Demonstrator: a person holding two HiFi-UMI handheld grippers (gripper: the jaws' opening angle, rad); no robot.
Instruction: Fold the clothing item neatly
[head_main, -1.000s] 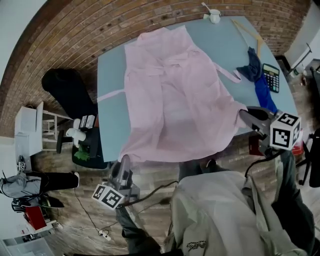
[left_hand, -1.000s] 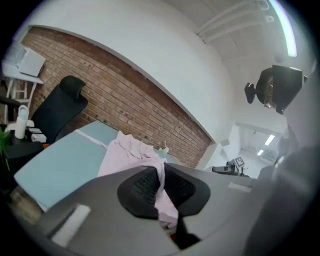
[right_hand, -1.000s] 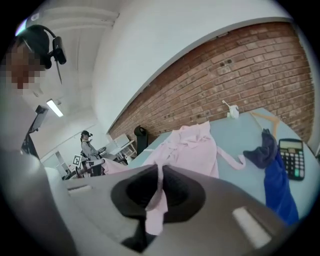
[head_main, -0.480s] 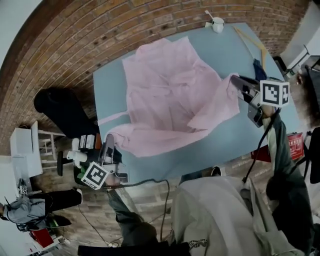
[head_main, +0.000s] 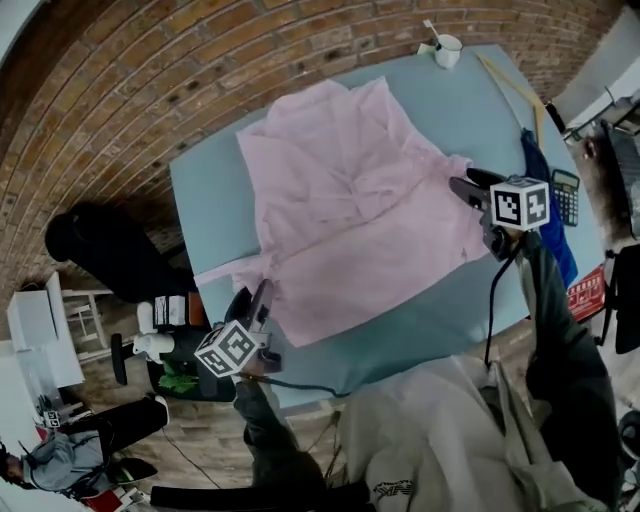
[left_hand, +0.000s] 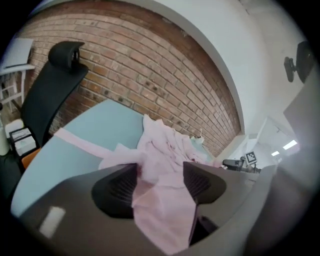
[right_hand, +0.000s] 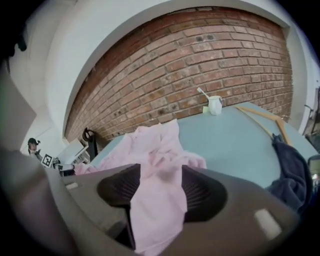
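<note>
A pink garment (head_main: 350, 200) lies on the light-blue table (head_main: 205, 190), its lower part folded up over the rest. My left gripper (head_main: 262, 296) is at the fold's near left corner. In the left gripper view the jaws (left_hand: 160, 182) are opening, and pink cloth (left_hand: 160, 200) hangs loose in the gap. My right gripper (head_main: 463, 187) is at the garment's right edge. Its jaws (right_hand: 159, 187) are opening too, with cloth (right_hand: 155, 205) draped between the pads, which do not press it.
A white cup (head_main: 447, 47) stands at the table's far edge, with a wooden hanger (head_main: 510, 82) beside it. A blue cloth (head_main: 548, 215) and a calculator (head_main: 565, 195) lie at the right. A black chair (head_main: 105, 255) stands left of the table. A pink belt (head_main: 225, 270) trails off the left edge.
The hem hung over the table's near edge; both grippers carried it up and forward onto the garment. Their jaws, then shut on the cloth, now stand apart.
</note>
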